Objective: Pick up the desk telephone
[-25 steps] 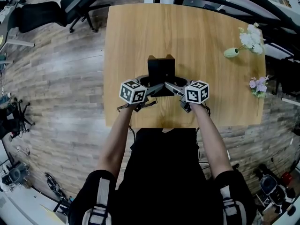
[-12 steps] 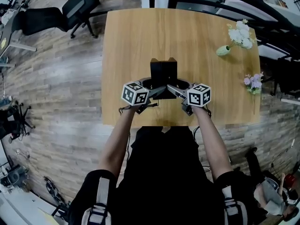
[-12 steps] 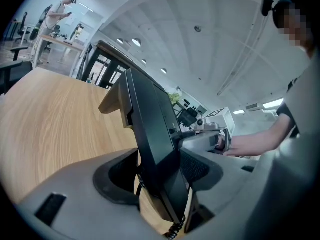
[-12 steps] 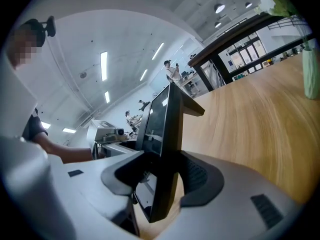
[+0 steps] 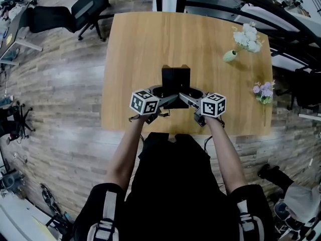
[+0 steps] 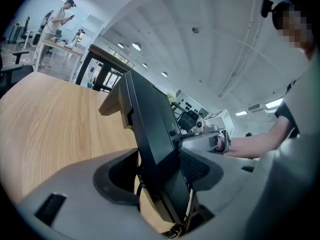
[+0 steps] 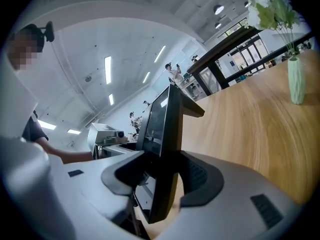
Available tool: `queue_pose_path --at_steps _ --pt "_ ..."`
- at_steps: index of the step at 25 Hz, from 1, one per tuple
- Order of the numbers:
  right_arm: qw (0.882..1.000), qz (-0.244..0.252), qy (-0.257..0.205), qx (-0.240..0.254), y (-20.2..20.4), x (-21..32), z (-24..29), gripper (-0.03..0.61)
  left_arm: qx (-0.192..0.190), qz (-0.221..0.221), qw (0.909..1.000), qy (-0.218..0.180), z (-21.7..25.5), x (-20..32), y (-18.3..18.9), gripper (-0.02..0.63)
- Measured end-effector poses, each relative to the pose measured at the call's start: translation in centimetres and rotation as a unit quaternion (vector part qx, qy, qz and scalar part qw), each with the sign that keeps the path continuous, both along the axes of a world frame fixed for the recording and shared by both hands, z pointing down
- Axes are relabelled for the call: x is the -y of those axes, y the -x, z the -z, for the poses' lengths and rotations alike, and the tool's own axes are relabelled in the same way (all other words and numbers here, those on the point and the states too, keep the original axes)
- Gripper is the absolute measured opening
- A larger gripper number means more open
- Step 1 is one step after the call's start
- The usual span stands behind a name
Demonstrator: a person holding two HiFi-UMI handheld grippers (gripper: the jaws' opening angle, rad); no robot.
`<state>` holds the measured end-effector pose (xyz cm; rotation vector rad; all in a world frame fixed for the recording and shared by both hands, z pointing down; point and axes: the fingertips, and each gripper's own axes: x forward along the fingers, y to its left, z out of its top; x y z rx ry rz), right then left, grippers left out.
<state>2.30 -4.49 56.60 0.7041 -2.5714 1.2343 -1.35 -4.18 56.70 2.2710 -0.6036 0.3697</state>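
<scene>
Black desk telephone (image 5: 175,79) clamped from both sides at the 6 o'clock part of a wooden table (image 5: 135,44).
An office chair (image 5: 83,6) stands on the floor at 10 o'clock from the table. The left gripper (image 5: 168,98) comes at the phone from 7 o'clock, its jaws closed onto the phone's left edge, one pad on each face, with a coiled cord (image 6: 175,230) showing beneath. The phone is tilted; whether it is clear of the wood cannot be told. The right gripper (image 5: 185,97) comes from 5 o'clock and pinches the opposite edge the same way. A green vase of white flowers (image 5: 235,51) stands at 2 o'clock and a pink bunch (image 5: 263,91) lies at 3 o'clock by the table's edge.
</scene>
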Motion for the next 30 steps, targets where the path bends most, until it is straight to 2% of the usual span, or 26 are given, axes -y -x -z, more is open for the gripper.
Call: queue_pose_path --at_steps 22,30 --pt "0.997 0.065 -0.025 0.040 -4.8 -6.9 3.3 0.225 0.032 0.069 0.9965 -0.033 3.6 -7.4 -4.8 0.264" --pt "0.995 0.079 -0.035 0.041 -6.0 -9.8 3.7 0.225 0.032 0.082 0.9951 -0.044 4.1 -10.4 -6.0 0.264"
